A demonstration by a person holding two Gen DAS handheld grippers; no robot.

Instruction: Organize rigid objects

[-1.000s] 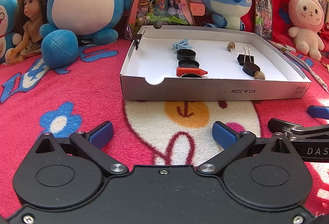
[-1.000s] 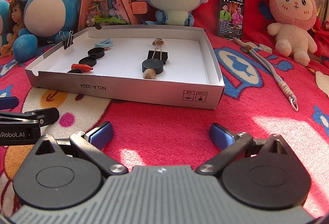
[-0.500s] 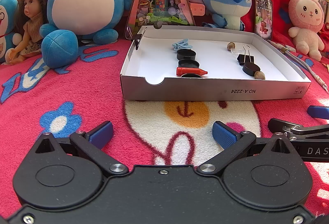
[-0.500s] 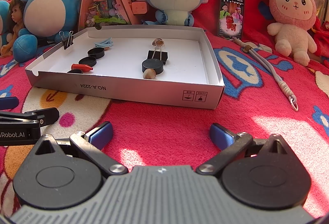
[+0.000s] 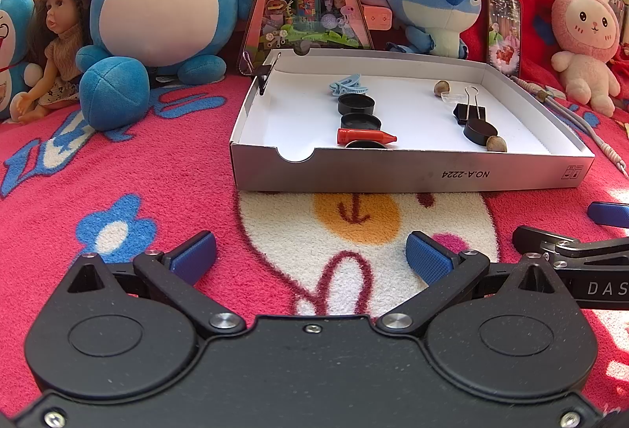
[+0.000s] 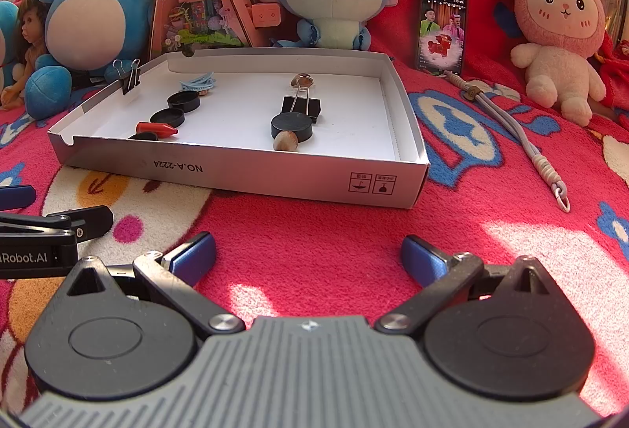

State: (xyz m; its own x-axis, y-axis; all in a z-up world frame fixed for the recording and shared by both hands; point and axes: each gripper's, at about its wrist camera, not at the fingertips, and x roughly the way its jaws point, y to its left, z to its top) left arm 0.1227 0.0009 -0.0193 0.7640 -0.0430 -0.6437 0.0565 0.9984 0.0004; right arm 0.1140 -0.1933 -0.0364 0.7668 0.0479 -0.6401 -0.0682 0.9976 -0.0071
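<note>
Nothing is shifting between the earlier frames and this one: both grippers and every item are sitting where they were. The left gripper (image 5: 310, 257) is hovering low over the red blanket (image 5: 157, 172), just in front of the white cardboard tray (image 5: 393, 174), its blue pads spread wide with nothing between them. The right gripper (image 6: 308, 255) is hanging beside it, also in front of the tray (image 6: 275, 172), jaws likewise parted and empty.

Inside the tray, along its left side, a light blue hair clip (image 5: 348, 85) is lying farthest back, then two black round lids (image 5: 356, 104) (image 5: 361, 122) in a row, then a red crayon (image 5: 365, 136) nearest the front wall, lying partly over a third dark disc. Toward the tray's right side a black binder clip (image 6: 300, 104) is resting just behind a black puck (image 6: 291, 126), with a brown nut (image 6: 285, 142) touching the puck's front and another nut (image 5: 441, 88) near the back. A second binder clip (image 6: 130, 74) is clamping the tray's left wall.

Behind the tray, plush toys and a phone (image 6: 443, 24) are leaning against the red backdrop.
</note>
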